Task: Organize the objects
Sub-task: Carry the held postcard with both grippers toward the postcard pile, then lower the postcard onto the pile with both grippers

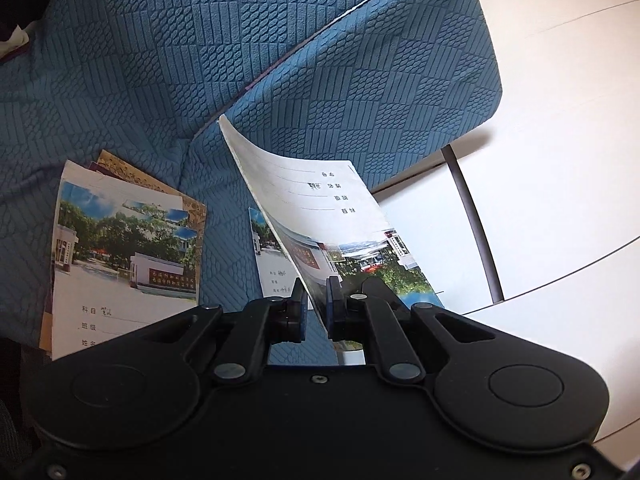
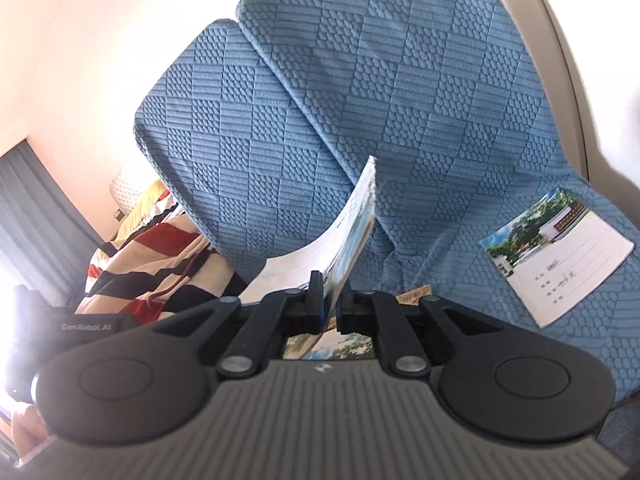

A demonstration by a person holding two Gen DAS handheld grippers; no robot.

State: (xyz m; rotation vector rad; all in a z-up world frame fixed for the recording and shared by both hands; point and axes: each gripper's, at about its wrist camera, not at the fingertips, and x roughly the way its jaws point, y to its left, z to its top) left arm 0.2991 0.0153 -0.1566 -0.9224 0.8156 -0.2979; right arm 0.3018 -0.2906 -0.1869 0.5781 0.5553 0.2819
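In the left wrist view my left gripper (image 1: 316, 286) is shut on the lower edge of a thin school notebook (image 1: 332, 200), which curves up and away over the blue sofa (image 1: 160, 60). A stack of similar notebooks (image 1: 120, 248) lies on the seat to the left, and one more notebook (image 1: 266, 264) lies flat under the held one. In the right wrist view my right gripper (image 2: 330, 288) is shut on the edge of a notebook (image 2: 356, 216) that bends upward in front of the sofa back (image 2: 360, 60). A single notebook (image 2: 560, 256) lies on the seat to the right.
White floor tiles (image 1: 560, 120) and a dark curved metal leg (image 1: 472, 220) lie beyond the sofa's end. A striped blanket (image 2: 152, 260) and grey curtain (image 2: 36, 208) are at the left. More notebook covers (image 2: 328, 348) show beneath the right gripper.
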